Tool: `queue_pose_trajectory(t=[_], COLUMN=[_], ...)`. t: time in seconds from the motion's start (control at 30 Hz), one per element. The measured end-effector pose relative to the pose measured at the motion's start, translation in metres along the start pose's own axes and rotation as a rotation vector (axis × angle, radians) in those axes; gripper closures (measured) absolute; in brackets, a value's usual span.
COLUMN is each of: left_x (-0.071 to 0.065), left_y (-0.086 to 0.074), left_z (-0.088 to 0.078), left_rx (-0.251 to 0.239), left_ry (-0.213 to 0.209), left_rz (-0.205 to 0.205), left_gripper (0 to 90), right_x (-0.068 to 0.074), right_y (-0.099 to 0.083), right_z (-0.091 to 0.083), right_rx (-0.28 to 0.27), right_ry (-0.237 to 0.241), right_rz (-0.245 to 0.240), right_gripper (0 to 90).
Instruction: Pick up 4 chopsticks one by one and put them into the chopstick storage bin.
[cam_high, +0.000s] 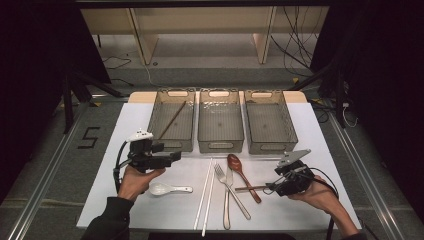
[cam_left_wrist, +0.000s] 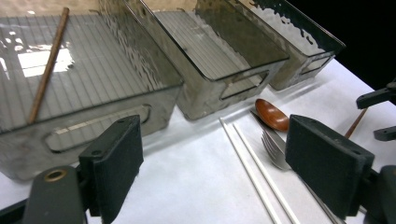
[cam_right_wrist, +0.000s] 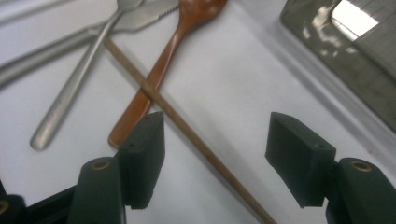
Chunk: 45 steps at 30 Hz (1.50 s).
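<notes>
White tabletop (cam_high: 310, 200), dark room around it, three smoked-plastic ribbed bins in a row at the far edge. Work in hand: sorting cutlery into the bins.

Done so far — one brown wooden chopstick (cam_high: 172, 120) lies slanted inside the left bin (cam_high: 156, 112). Middle bin (cam_high: 220, 145) and right bin (cam_high: 287, 120) hold nothing that I can see.

Left to sort, all on the table in front of the bins: second brown wooden chopstick (cam_right_wrist: 187, 130), lying across the red-brown wooden spoon (cam_right_wrist: 159, 77); steel fork (cam_high: 231, 190); steel knife (cam_high: 227, 200), partly under the fork; pair of white chopsticks (cam_high: 206, 195); white ceramic soup spoon (cam_high: 167, 189) near the left hand.

Left gripper (cam_high: 175, 156): jaws spread wide, nothing between them, just in front of the left bin. Right gripper (cam_right_wrist: 210, 154): jaws spread, straddling the second brown chopstick — pads apparently not yet touching it, though contact is hard to judge.

Estimate: early stage, one item of seven placed.
</notes>
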<state>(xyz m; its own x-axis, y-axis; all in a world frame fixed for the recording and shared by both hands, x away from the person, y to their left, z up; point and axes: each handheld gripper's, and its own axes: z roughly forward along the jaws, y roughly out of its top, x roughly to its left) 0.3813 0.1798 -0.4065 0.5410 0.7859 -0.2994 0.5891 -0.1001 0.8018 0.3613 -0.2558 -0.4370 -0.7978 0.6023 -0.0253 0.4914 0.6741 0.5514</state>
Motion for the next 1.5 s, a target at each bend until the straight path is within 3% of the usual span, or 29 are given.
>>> queue_pose_trajectory(t=[0.3, 0.6, 1.03, 1.23, 1.4, 1.5], left_x=[-0.014, -0.016, -0.023, -0.024, -0.024, -0.024], left_y=[-0.018, -0.032, -0.039, -0.041, -0.042, -0.042], left_z=[0.004, 0.002, 0.002, 0.002, 0.002, 0.002], left_rx=[-0.008, -0.007, 0.008, 0.013, 0.016, 0.013], left_ry=[-0.004, -0.006, -0.010, -0.010, -0.009, -0.008], left_rz=[0.018, 0.026, 0.048, 0.055, 0.055, 0.049], left_gripper=[18.3, 18.2, 18.2, 18.2, 18.2, 18.2], right_x=[0.004, 0.007, 0.008, 0.014, 0.020, 0.023], right_y=[-0.004, -0.004, 0.001, 0.006, 0.009, 0.009], right_z=[0.012, 0.021, 0.027, 0.028, 0.028, 0.027], right_rx=[0.083, 0.143, 0.200, 0.239, 0.278, 0.279], right_ry=[0.007, -0.015, 0.004, 0.000, 0.010, 0.031], right_rz=[-0.083, -0.133, -0.153, -0.217, -0.300, -0.318], right_gripper=[44.4, 52.3, 67.1, 76.1, 83.2, 85.2])
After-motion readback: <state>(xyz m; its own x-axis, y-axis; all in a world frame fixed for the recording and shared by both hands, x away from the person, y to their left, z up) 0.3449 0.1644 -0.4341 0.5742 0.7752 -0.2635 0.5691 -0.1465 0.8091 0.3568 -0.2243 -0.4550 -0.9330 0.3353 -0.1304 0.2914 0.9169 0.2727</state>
